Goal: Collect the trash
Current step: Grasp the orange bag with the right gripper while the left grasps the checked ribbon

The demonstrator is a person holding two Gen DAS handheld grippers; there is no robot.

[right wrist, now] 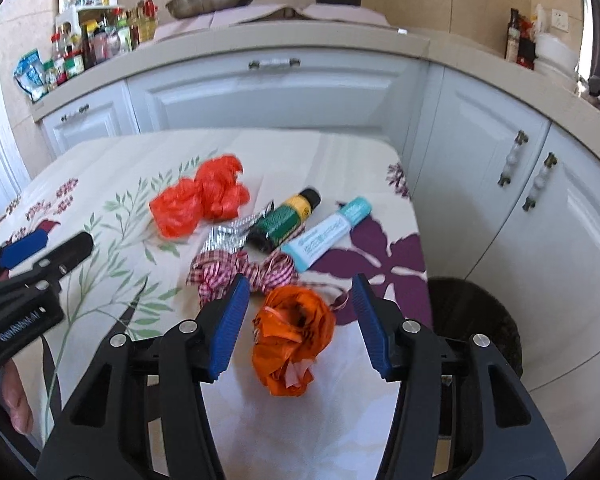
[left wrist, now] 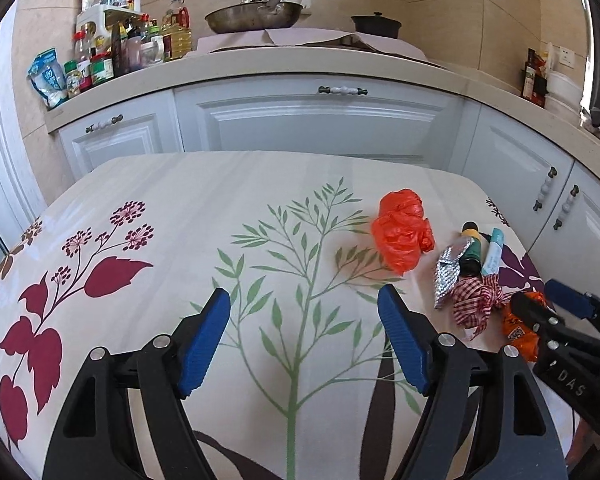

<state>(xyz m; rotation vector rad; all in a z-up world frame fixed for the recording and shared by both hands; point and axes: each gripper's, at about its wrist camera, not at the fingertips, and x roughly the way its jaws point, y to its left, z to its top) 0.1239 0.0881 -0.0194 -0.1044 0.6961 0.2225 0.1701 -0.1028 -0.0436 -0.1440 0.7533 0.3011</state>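
right gripper (right wrist: 296,316), jaws spread, brackets the crumpled orange wrapper (right wrist: 290,340) lying dead ahead at 12 o'clock on the table (right wrist: 300,432); left gripper (left wrist: 304,340), also spread, hangs farther off.

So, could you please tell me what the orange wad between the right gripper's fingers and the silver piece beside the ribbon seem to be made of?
The orange wad looks like thin plastic film: glossy, crumpled, slightly translucent at its folds. The silver piece seems to be embossed foil, probably a blister strip or wrapper: metallic sheen, a dimpled surface.
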